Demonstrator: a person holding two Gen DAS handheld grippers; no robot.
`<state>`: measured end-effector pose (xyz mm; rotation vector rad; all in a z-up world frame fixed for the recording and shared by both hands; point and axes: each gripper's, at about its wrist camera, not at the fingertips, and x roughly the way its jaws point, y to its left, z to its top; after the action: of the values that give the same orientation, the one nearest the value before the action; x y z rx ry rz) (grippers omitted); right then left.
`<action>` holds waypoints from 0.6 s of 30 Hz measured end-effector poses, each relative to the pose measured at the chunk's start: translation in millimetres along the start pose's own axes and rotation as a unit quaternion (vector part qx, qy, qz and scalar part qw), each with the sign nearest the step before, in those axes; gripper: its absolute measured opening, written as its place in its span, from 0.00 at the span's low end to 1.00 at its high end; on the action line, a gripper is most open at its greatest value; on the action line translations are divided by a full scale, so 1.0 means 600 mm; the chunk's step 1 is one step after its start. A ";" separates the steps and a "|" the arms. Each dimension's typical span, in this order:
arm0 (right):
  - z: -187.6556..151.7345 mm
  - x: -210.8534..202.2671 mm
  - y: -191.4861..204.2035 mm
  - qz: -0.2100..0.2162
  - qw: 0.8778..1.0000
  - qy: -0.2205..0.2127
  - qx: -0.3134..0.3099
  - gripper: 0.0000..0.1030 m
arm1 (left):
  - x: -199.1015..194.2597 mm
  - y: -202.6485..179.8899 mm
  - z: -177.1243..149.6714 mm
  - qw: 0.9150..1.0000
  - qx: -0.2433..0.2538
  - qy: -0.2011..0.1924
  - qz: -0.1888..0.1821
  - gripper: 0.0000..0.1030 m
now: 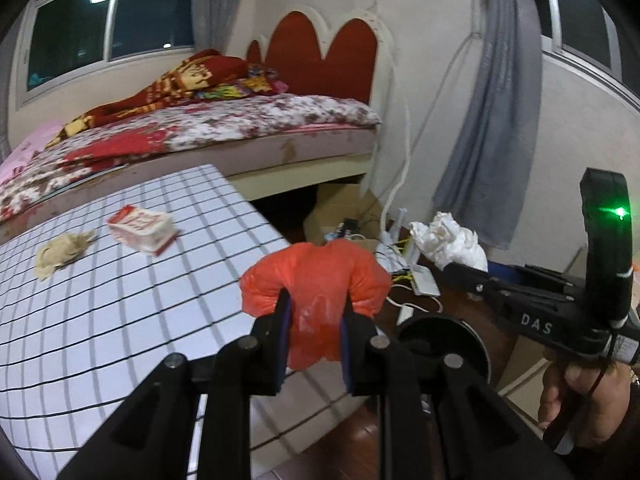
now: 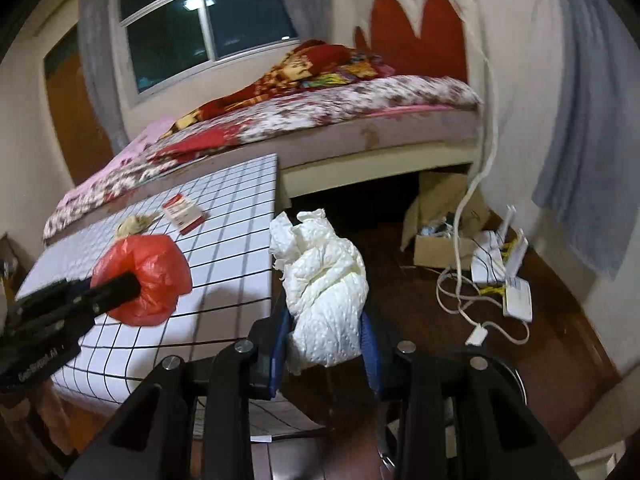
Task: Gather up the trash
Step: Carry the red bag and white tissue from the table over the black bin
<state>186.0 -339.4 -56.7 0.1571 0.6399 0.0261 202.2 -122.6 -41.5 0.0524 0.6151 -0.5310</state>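
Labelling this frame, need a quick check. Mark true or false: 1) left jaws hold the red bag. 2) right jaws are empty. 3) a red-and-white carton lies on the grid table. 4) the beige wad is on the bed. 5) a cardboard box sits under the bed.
1) True: the left gripper is shut on the red plastic bag.
2) False: the right gripper grips crumpled white paper.
3) True: the carton lies on the grid table.
4) False: the beige wad is on the table.
5) True: cardboard box.
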 end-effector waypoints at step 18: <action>-0.080 -0.037 -0.168 -0.075 0.995 0.056 0.047 0.34 | 0.073 -0.172 -0.026 0.993 0.046 0.050 -0.094 0.21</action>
<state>137.1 -434.1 -97.0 0.1992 0.7634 -0.1412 173.6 -228.6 -67.5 0.1098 0.6975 -0.7417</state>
